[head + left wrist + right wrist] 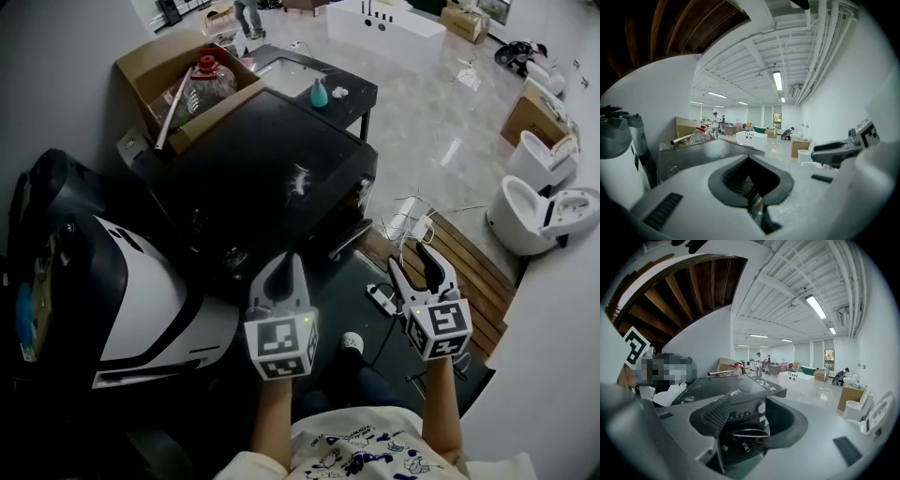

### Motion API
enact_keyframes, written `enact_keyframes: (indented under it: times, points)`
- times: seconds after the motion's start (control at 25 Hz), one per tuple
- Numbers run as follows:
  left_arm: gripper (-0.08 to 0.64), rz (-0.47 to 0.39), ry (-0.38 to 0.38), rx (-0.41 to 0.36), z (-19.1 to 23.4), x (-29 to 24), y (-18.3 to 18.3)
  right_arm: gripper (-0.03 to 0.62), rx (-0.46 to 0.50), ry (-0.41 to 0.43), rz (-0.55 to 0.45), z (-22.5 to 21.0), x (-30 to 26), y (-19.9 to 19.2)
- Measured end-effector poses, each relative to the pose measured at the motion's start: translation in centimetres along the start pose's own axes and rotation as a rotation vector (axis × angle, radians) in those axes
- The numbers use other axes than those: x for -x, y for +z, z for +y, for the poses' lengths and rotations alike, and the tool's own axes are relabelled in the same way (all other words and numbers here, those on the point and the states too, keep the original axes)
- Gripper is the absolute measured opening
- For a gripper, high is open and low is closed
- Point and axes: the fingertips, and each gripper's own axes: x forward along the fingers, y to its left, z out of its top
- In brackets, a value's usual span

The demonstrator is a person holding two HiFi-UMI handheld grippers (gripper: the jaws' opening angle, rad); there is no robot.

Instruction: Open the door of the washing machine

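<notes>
- Black front-loading washing machine (272, 164) sits mid-frame in the head view, at 12 o'clock from both grippers. Its flat top is glossy and dark, with a small white scrap lying on it.
- Right gripper view: the machine's front (740, 416) shows a round silver knob at the panel's right end and a row of small buttons to its left. A curved shiny edge of the door is below. I cannot tell whether the door is latched.
- Left gripper (291, 265): jaws together, nothing between them. It is held in the air, near the machine's front edge and not touching it.
- Right gripper (422, 262): jaws apart and empty. It points at the machine's front and is clear of it.
- Brown cardboard box (164, 61) at 11 o'clock of the machine, holding a clear plastic bottle with a red cap (208, 80).
- White toilet (530, 211) at 3 o'clock, well apart.
</notes>
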Motion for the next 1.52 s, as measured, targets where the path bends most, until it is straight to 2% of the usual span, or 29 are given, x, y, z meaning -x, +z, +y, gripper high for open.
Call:
enact_keyframes:
  times: [0.24,0.48,0.84,0.96,1.2,1.52]
  points:
    - [0.002,0.031,0.006,0.01,-0.5,-3.2,-0.7,0.245,0.003,0.044,0.03,-1.6,-2.8,-1.0]
    - [0.002,0.072,-0.012,0.005,-1.0,-5.5,-1.9,0.245,-0.015,0.053,0.086,-2.8,-4.9,-2.9]
    - [0.002,0.155,-0.131,-0.023,-2.4,-10.3,-4.1,0.245,0.033,0.057,0.194,-3.3,-8.9,-6.2]
    - [0.002,0.165,-0.164,-0.031,-2.8,-11.7,-4.3,0.245,0.061,0.101,0.206,-3.1,-10.1,-7.0]
    - [0.002,0.184,-0.191,-0.049,-2.6,-13.8,-5.2,0.245,0.181,0.219,0.219,-2.9,-12.9,-7.9]
    - [0.002,0.231,-0.222,-0.047,-2.9,-15.8,-7.4,0.245,0.252,0.358,0.285,-4.0,-16.3,-10.9]
